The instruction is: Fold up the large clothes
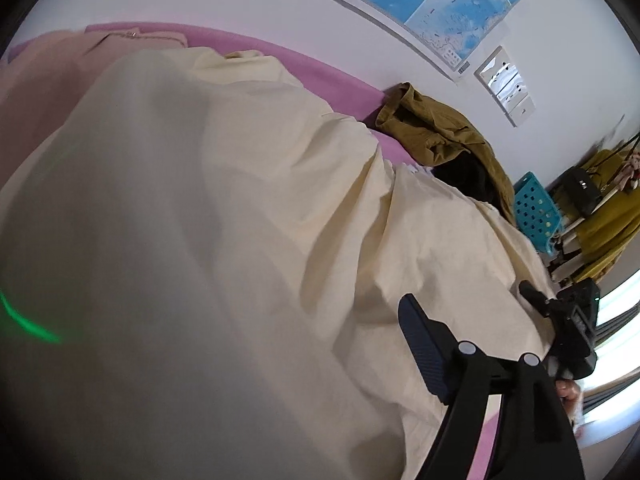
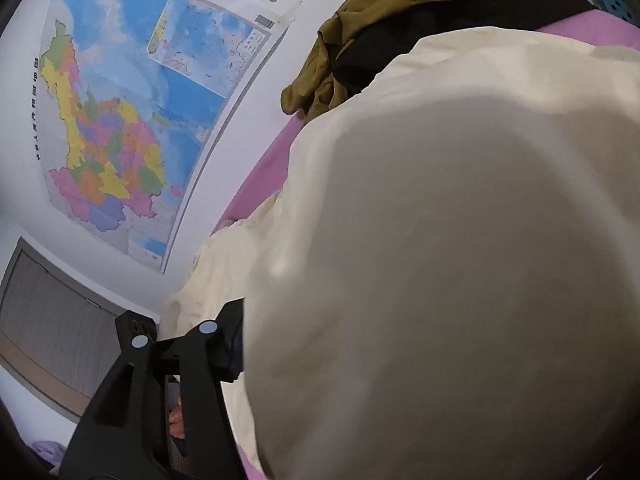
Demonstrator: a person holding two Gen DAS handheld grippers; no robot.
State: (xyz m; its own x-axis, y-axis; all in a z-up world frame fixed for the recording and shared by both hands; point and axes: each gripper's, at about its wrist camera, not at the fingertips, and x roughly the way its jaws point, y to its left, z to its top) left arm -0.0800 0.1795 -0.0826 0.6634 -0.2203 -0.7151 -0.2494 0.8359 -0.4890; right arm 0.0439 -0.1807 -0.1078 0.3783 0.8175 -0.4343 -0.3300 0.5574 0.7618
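Observation:
A large cream garment [image 1: 280, 208] lies spread over the purple surface [image 1: 316, 68], and a fold of it hangs blurred right against the lens. In the left wrist view, my left gripper [image 1: 332, 320] shows only its right finger [image 1: 424, 340]; its dark pad is bare and stands well off to the side, while cloth hides the other finger. The right gripper [image 1: 568, 320] sits at the garment's right edge. In the right wrist view the cream garment [image 2: 440, 240] covers my right gripper [image 2: 320, 320]. Only its left finger [image 2: 234, 344] peeks out beside the cloth.
An olive garment [image 1: 440, 132] on a black one [image 1: 468, 180] lies against the wall. A pink garment [image 1: 52, 80] is at the far left. A blue perforated basket [image 1: 534, 208] and a rack with yellow cloth [image 1: 612, 216] stand to the right. A map [image 2: 132, 120] hangs on the wall.

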